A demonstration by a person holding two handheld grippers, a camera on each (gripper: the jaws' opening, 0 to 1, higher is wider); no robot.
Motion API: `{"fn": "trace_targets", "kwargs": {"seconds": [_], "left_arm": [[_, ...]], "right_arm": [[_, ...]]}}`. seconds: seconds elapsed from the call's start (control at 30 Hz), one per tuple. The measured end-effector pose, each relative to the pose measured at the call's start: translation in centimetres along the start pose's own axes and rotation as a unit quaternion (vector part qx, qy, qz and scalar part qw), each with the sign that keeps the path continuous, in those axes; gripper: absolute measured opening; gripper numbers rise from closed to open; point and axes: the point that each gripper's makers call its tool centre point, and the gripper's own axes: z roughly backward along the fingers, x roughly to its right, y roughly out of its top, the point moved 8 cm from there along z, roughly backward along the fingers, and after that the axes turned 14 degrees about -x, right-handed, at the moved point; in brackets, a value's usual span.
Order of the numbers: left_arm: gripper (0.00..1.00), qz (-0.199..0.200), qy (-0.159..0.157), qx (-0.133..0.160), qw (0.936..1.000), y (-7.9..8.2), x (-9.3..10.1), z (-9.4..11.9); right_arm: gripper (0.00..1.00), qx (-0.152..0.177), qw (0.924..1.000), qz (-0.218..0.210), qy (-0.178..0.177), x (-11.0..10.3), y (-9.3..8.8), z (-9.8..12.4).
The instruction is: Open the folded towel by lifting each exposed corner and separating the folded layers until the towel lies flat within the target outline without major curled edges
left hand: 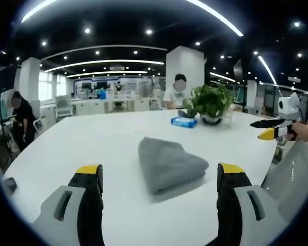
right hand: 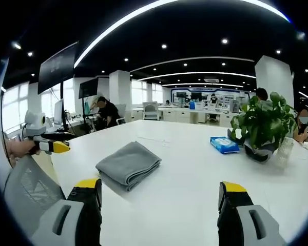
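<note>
Towel (left hand: pixel 169 164) folded on desk (left hand: pixel 92 143), just beyond left tongs (left hand: pixel 159 177); both tongs spread, empty; right tongs (right hand: pixel 159 190) farther.

Folded grey towel (left hand: pixel 169 164) lies on white table (left hand: pixel 92 138); untouched

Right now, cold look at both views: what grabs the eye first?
The grey folded towel lies alone in the middle of the white table, folded and untouched. Both grippers are held back from it with fingers wide apart: the left gripper frames it from below in the left gripper view, the right gripper sits just beside it in the right gripper view. Further back, a leafy potted plant stands next to a blue packet.
</note>
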Motion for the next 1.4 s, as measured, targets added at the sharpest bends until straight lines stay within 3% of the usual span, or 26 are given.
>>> {"fn": "trace_targets", "kwargs": {"seconds": [0.3,0.93,1.23,1.4], "left_arm": [[0.91,0.000,-0.001,-0.007,1.0000,-0.1,0.0,0.0],[0.85,-0.012,-0.002,-0.025,0.9996,-0.5,-0.1,-0.1],[0.84,-0.005,-0.006,-0.020,0.9998,-0.3,-0.1,0.1],[0.83,-0.047,-0.020,-0.036,0.9980,0.3,0.7,-0.2]], "right_arm": [[0.95,-0.020,0.9992,0.035,-0.005,-0.7,0.0,-0.3],[0.90,-0.009,0.9998,0.020,-0.006,-0.5,0.3,0.0],[0.86,-0.027,0.9980,0.056,0.004,-1.1,1.3,-0.1],[0.80,-0.055,0.9940,0.094,0.009,-1.0,2.4,-0.1]]}}
